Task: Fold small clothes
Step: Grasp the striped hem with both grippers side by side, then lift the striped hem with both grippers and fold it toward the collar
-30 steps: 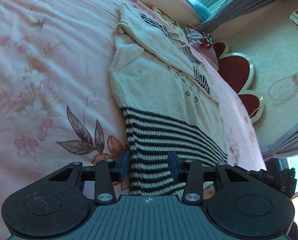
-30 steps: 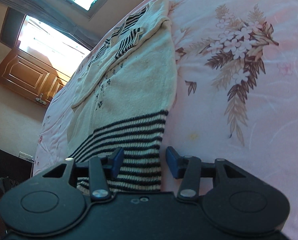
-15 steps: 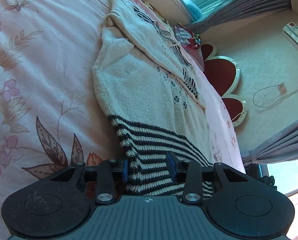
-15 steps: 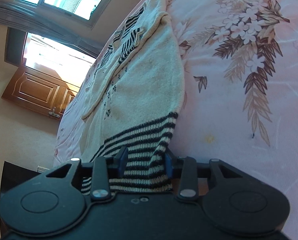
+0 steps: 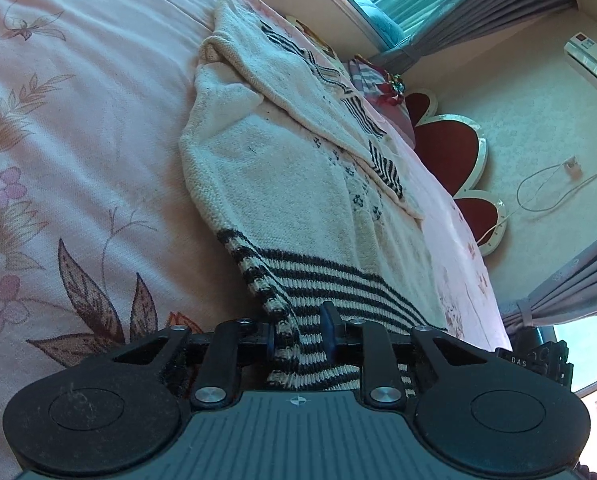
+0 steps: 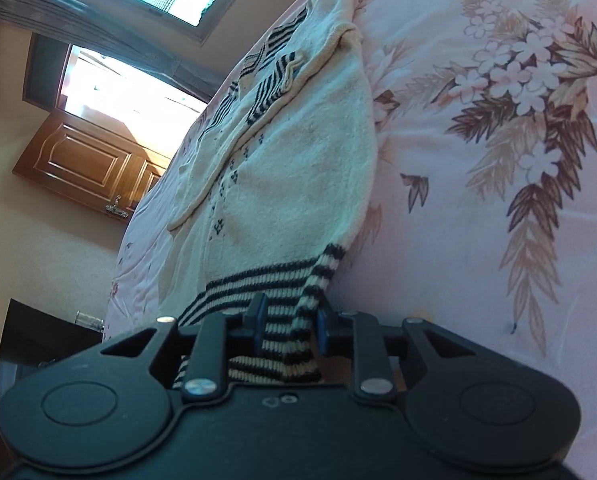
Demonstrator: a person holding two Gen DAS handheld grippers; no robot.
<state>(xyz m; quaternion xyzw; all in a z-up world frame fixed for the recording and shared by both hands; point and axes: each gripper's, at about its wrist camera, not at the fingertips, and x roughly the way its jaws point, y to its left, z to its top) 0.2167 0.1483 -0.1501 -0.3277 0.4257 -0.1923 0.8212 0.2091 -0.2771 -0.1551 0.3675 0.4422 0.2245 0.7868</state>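
A cream knitted sweater point(image 5: 282, 168) with a black-and-white striped hem lies lengthwise on the pink floral bedspread point(image 5: 58, 128), its sleeves folded across the body. My left gripper point(image 5: 299, 334) is shut on the left corner of the striped hem, lifted a little off the bed. In the right wrist view the same sweater point(image 6: 298, 152) stretches away, and my right gripper point(image 6: 289, 326) is shut on the right corner of the striped hem, which bunches between the blue pads.
The bedspread point(image 6: 498, 160) extends wide on both sides of the sweater. A red scalloped headboard point(image 5: 446, 148) and a pillow stand at the far end. A wooden door point(image 6: 86, 164), windows and curtains line the walls.
Both grippers have closed from open onto the striped hem corners and raised them slightly; the hem now bunches and lifts off the bed.
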